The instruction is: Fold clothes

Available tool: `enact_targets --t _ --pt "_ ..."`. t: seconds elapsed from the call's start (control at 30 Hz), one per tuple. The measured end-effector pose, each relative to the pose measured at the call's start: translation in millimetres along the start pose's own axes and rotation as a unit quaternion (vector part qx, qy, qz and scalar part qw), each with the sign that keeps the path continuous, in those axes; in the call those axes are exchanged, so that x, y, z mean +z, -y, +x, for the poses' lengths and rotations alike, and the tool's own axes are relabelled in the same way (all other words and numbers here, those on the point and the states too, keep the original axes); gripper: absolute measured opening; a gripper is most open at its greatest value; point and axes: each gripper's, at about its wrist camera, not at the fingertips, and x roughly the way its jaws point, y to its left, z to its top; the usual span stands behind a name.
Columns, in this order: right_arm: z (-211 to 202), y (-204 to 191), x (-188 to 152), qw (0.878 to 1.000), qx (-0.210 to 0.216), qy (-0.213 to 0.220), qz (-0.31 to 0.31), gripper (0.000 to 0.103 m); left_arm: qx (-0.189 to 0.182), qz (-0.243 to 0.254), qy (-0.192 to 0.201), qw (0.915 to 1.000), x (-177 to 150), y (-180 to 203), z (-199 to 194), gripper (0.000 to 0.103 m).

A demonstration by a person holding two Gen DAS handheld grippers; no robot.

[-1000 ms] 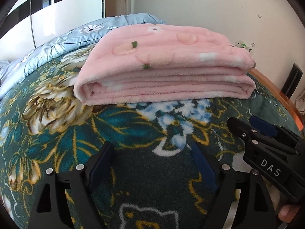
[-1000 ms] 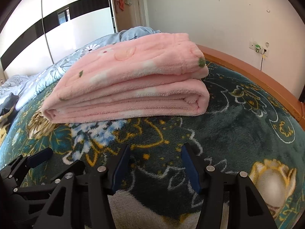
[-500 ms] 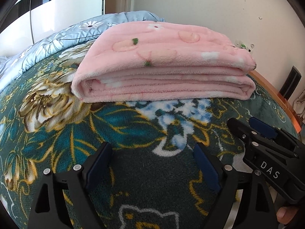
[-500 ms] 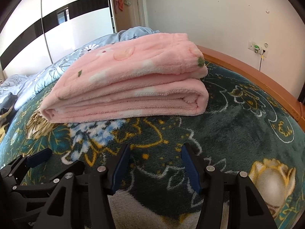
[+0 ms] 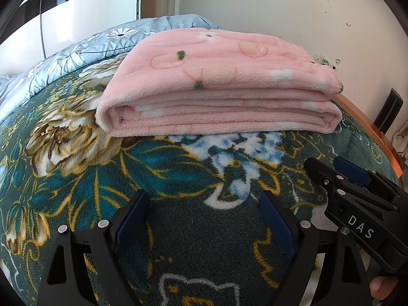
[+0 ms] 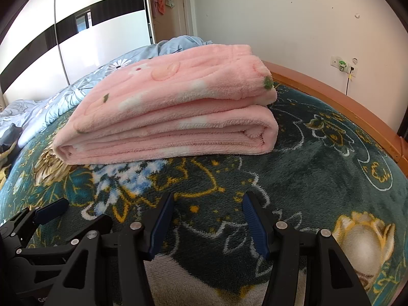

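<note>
A pink fleece garment [image 5: 216,94] lies folded in a flat stack on the dark green flowered blanket [image 5: 163,173]; it also shows in the right wrist view [image 6: 173,112]. My left gripper [image 5: 204,204] is open and empty, low over the blanket a little short of the stack. My right gripper [image 6: 207,204] is open and empty, also short of the stack. The right gripper shows at the right of the left wrist view [image 5: 341,173], and the left gripper at the lower left of the right wrist view [image 6: 48,209].
A pale blue flowered duvet [image 5: 84,53] lies bunched behind and left of the stack. The wooden bed frame [image 6: 344,109] runs along the right side by the white wall. A wardrobe with sliding doors [image 6: 76,35] stands at the back left.
Both grippers have stayed open and empty. The left wrist view has shifted a little, so the stack sits slightly lower and nearer. The right view is nearly unchanged.
</note>
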Motion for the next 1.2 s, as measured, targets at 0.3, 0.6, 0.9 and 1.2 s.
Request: enact_targets --t 0.3,0.6,0.9,1.2 --pt "2.9 -3.9 3.1 1.0 0.001 0.0 -0.001 0.06 -0.001 0.0 0.0 1.0 -1.5 1.2 -2.8 0.089" --pt "5.1 -7.3 4.4 1.0 0.0 0.0 -0.002 0.06 -0.001 0.0 0.0 1.0 -2.5 1.6 -2.7 0.089" --pt "6.0 -7.3 4.5 1.0 0.0 0.0 -0.002 0.06 -0.001 0.0 0.0 1.0 -2.5 1.6 -2.3 0.089" --pt "6.8 -7.2 4.9 1.0 0.001 0.0 -0.002 0.06 -0.001 0.001 0.0 1.0 -2.7 1.9 -2.0 0.089"
